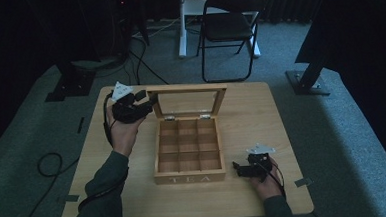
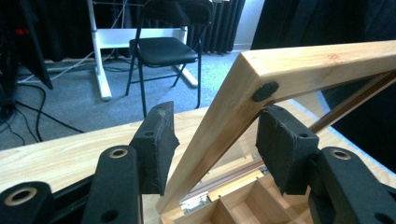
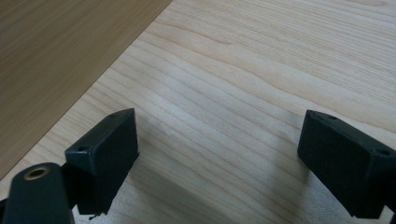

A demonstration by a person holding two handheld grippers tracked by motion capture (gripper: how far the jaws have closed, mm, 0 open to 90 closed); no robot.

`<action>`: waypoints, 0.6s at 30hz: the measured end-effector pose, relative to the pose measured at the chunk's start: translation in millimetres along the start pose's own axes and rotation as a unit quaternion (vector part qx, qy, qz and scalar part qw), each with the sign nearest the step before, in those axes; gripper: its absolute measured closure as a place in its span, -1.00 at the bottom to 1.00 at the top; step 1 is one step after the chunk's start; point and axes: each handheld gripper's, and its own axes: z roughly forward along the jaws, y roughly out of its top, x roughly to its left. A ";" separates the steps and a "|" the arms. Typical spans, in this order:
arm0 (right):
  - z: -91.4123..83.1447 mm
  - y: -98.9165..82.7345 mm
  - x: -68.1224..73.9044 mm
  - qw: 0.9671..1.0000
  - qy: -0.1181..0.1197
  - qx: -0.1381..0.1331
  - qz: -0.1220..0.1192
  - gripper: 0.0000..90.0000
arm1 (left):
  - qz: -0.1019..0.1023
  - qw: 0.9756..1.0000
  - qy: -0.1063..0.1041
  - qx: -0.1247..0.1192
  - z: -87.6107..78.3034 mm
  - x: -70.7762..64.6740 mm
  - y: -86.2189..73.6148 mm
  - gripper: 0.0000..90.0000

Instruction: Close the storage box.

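Wooden tea box sits at the centre of the surface, front side marked TEA toward the near edge, compartments empty. Its glazed lid stands raised toward the far edge. Left tongs are released, jaws straddling the lid's left frame corner. Right tongs are released, low over bare wood beside the box's near right corner.
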 end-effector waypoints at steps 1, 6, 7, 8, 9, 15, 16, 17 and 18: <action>0.0 0.0 0.0 1.000 0.000 0.000 0.000 -0.74 | -0.005 1.000 -0.002 -0.001 -1.5 -0.8 -1.3 0.05; 0.0 0.0 0.0 1.000 0.000 0.000 0.000 -0.74 | -0.006 1.000 0.000 -0.003 -4.3 -3.1 -3.8 0.05; 0.0 0.0 0.0 1.000 0.000 0.000 0.000 -0.74 | -0.008 1.000 -0.003 -0.002 -5.4 -3.3 -4.9 0.05; 0.0 0.0 0.0 1.000 0.000 0.000 0.000 -0.74 | -0.008 1.000 -0.003 -0.002 -5.4 -3.3 -4.9 0.04; 0.0 0.0 0.0 1.000 0.000 0.000 0.000 -0.74 | -0.008 1.000 -0.003 -0.002 -5.4 -3.3 -4.9 0.04; 0.0 0.0 -0.1 1.000 0.000 0.000 0.000 -0.74 | -0.008 1.000 -0.008 -0.001 -9.1 -3.9 -9.3 0.01; 0.0 0.0 -0.1 1.000 0.000 0.000 0.000 -0.74 | -0.006 1.000 -0.007 0.001 -11.1 -5.4 -10.9 0.01; -0.1 0.0 0.0 1.000 0.000 0.000 0.000 -0.74 | -0.006 1.000 -0.007 0.001 -12.1 -6.1 -11.9 0.01; -0.1 0.0 0.0 1.000 0.000 0.000 0.000 -0.74 | -0.008 1.000 -0.008 0.001 -12.8 -6.6 -12.8 0.01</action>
